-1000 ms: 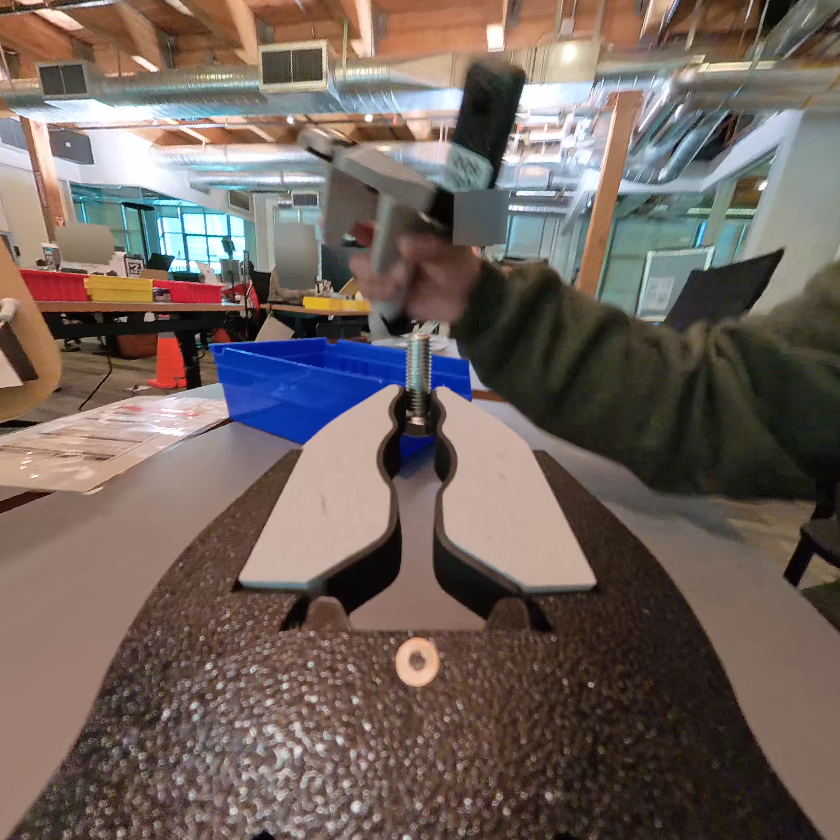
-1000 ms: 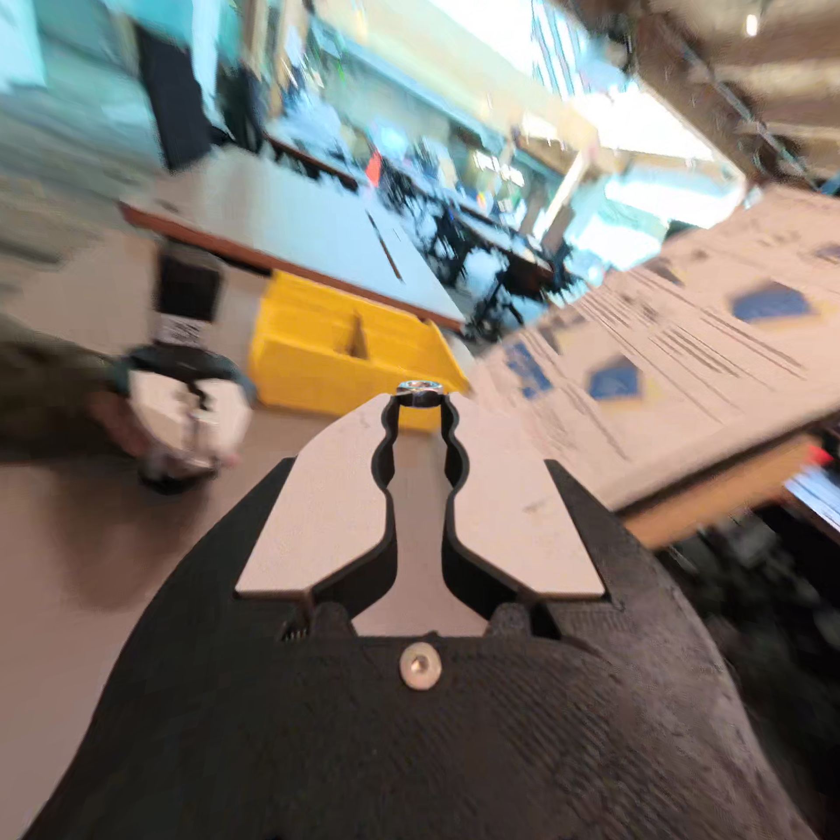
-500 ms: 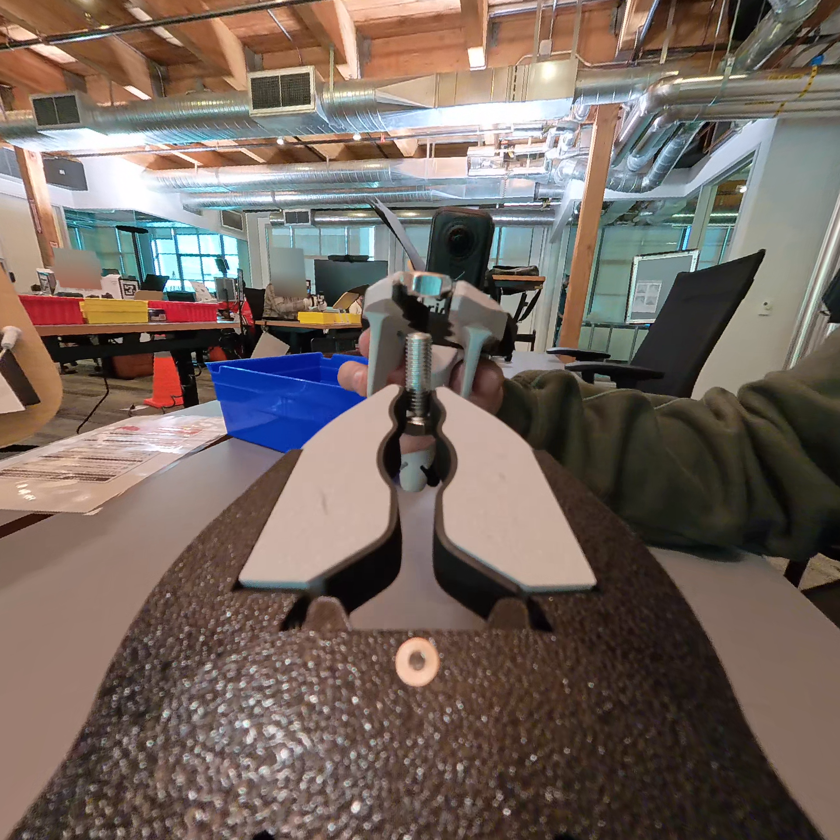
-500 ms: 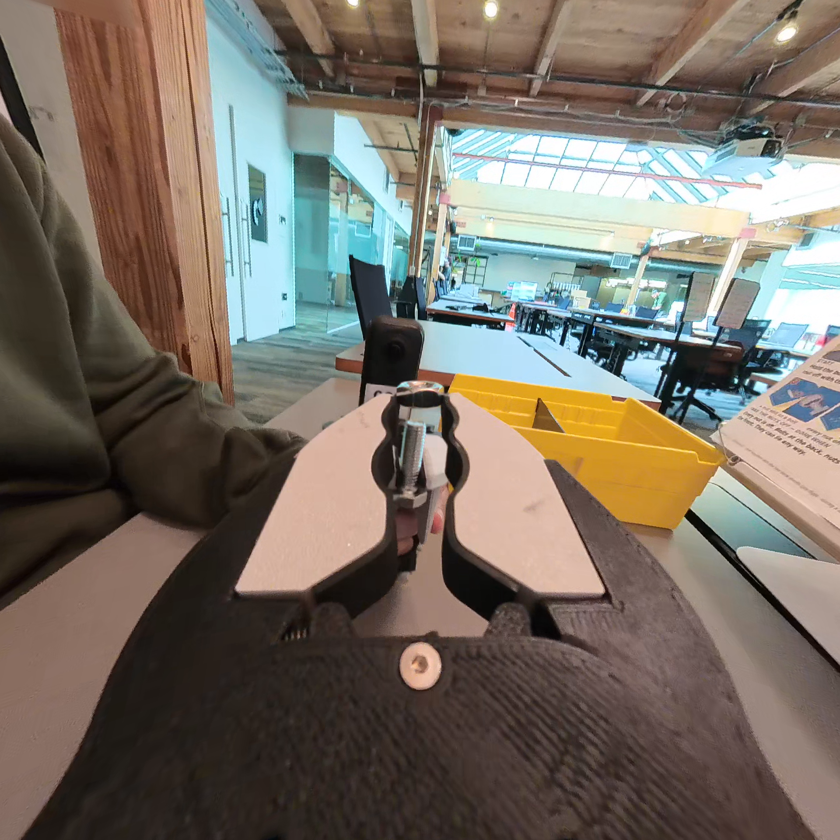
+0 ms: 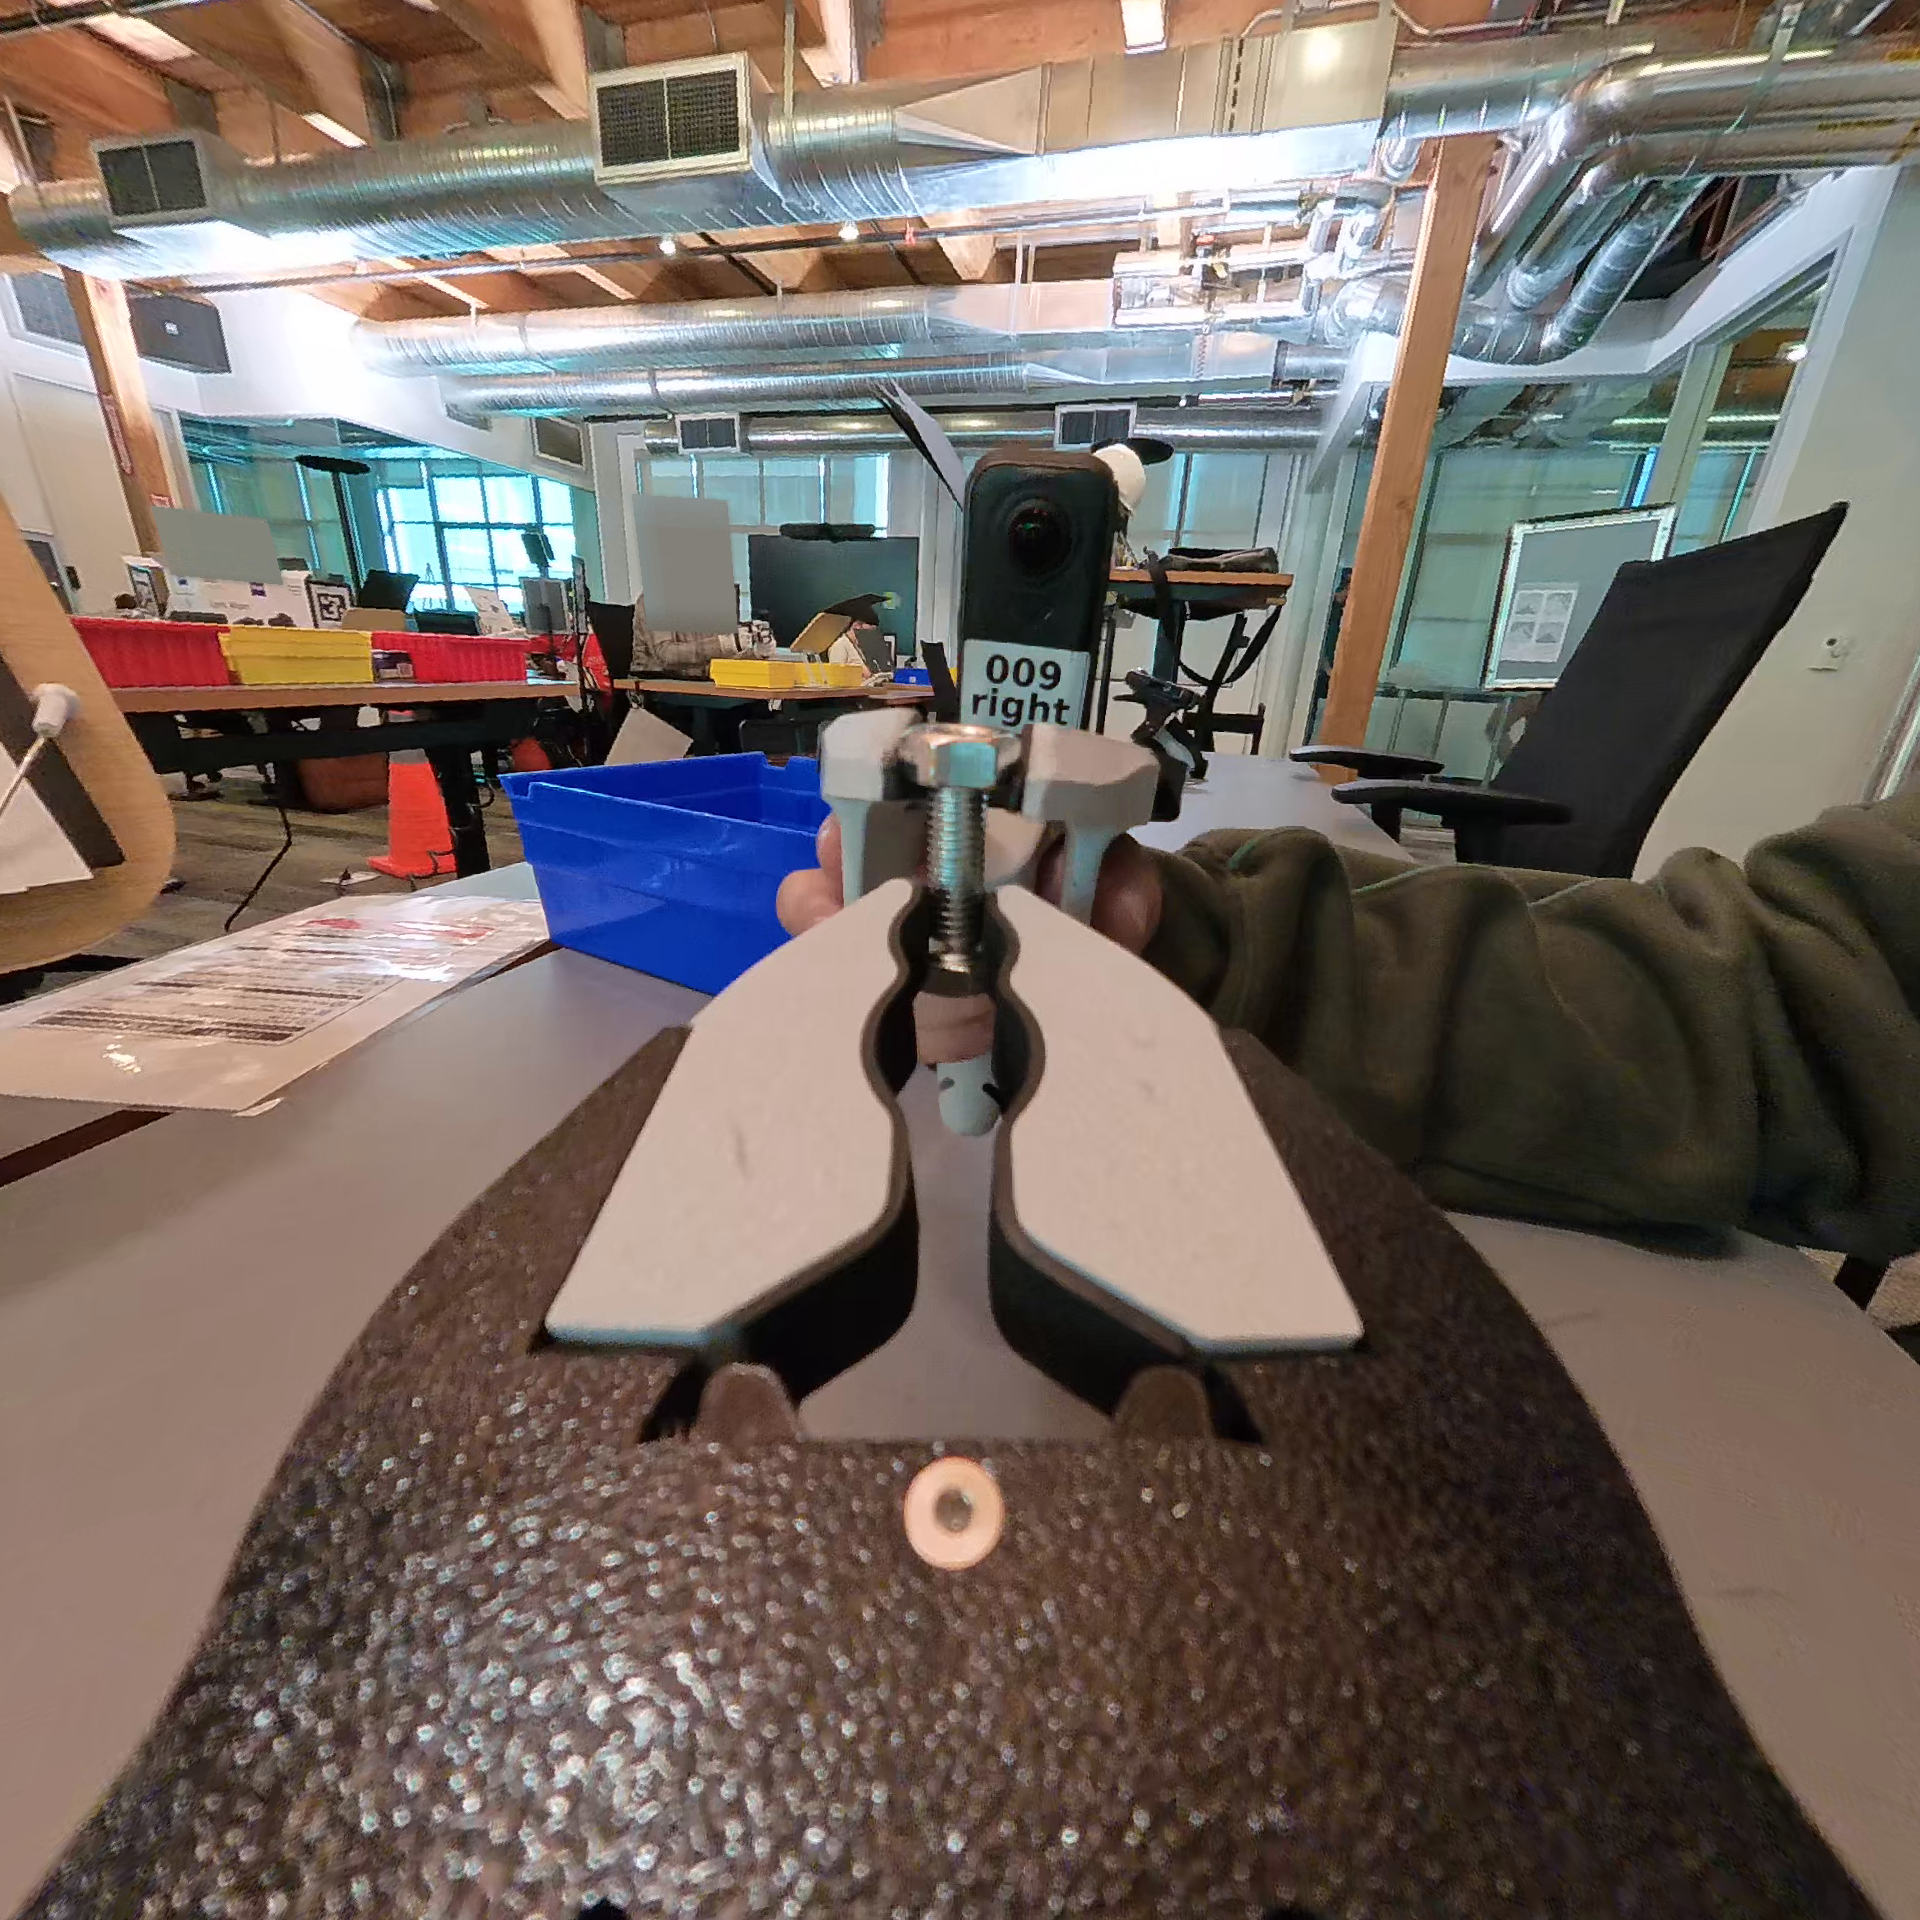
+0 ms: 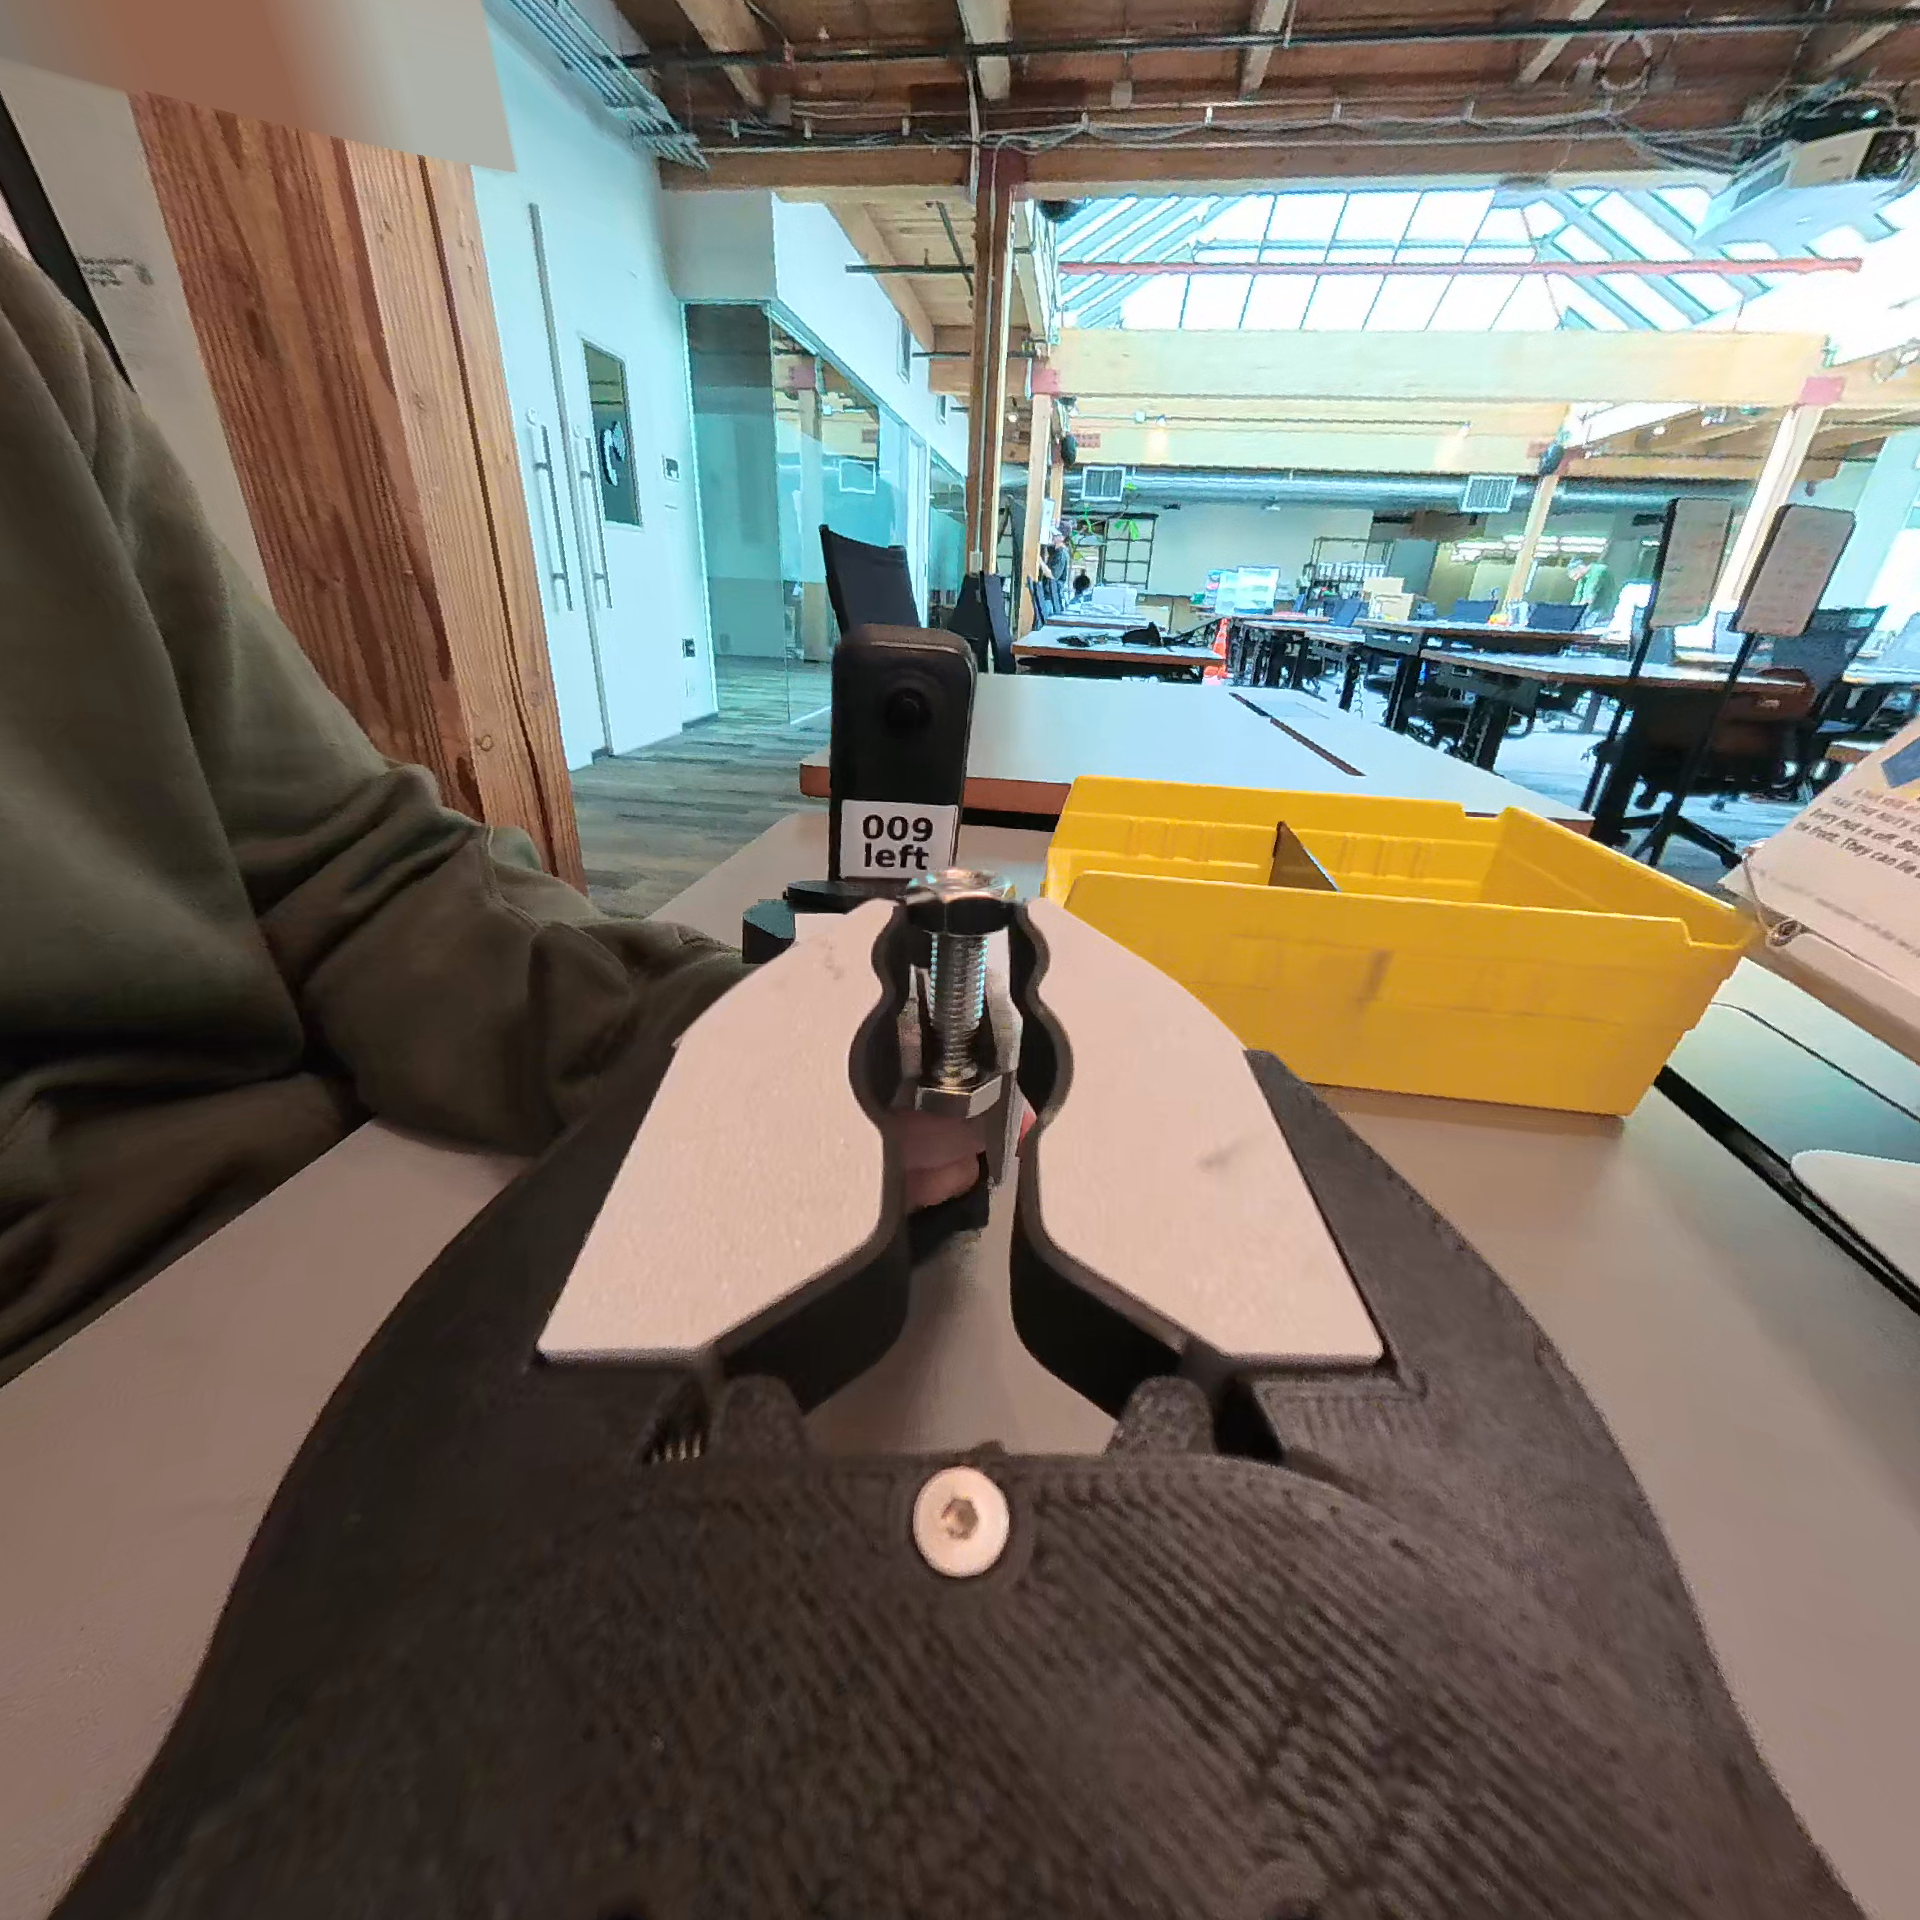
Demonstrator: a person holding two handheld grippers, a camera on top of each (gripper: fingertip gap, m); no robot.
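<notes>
The grey table [image 5: 260,1195] carries a yellow bin [image 6: 1382,987] and a blue bin [image 5: 665,862], well apart from each other. The two units face each other above the table. The left gripper [image 5: 954,961] has its jaws closed on the head end of an upright threaded bolt [image 5: 951,852]. The right gripper [image 6: 958,920] has its jaws closed on a hex nut [image 6: 958,902] seated at the top of the bolt thread.
</notes>
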